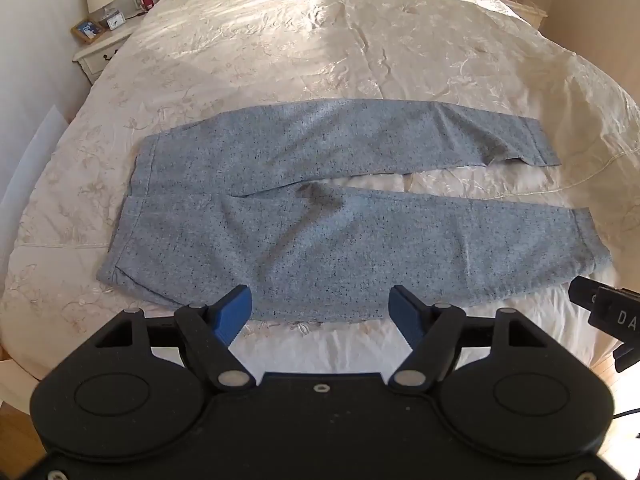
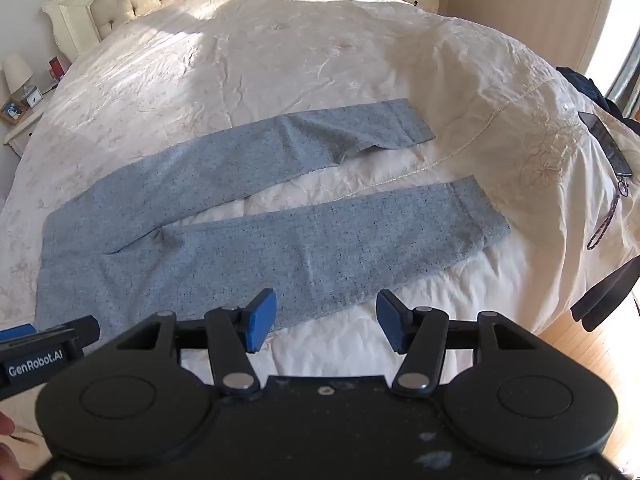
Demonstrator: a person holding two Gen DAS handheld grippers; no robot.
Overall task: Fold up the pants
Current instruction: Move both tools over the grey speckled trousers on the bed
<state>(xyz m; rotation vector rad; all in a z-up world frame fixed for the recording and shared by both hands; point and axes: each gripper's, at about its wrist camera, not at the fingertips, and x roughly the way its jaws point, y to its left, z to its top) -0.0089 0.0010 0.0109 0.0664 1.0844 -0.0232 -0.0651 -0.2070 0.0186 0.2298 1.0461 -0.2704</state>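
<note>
The pants [image 1: 320,216] are laid flat on the bed [image 1: 320,40], long axis crosswise, waistband left and cuffs right, legs splayed apart. The left gripper [image 1: 320,312] is held wide open and empty nearest the hip of the near leg; the right gripper [image 2: 326,320], likewise spread and empty, is held nearer its shin.

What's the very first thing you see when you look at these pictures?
The grey speckled pants catch the eye first: they lie flat in the middle of the cream bedspread, waistband to the left and both legs spread apart toward the right. Right in front, the left gripper and the right gripper are both open, their blue fingertips poised by the near edge of the pants, holding nothing.
</note>
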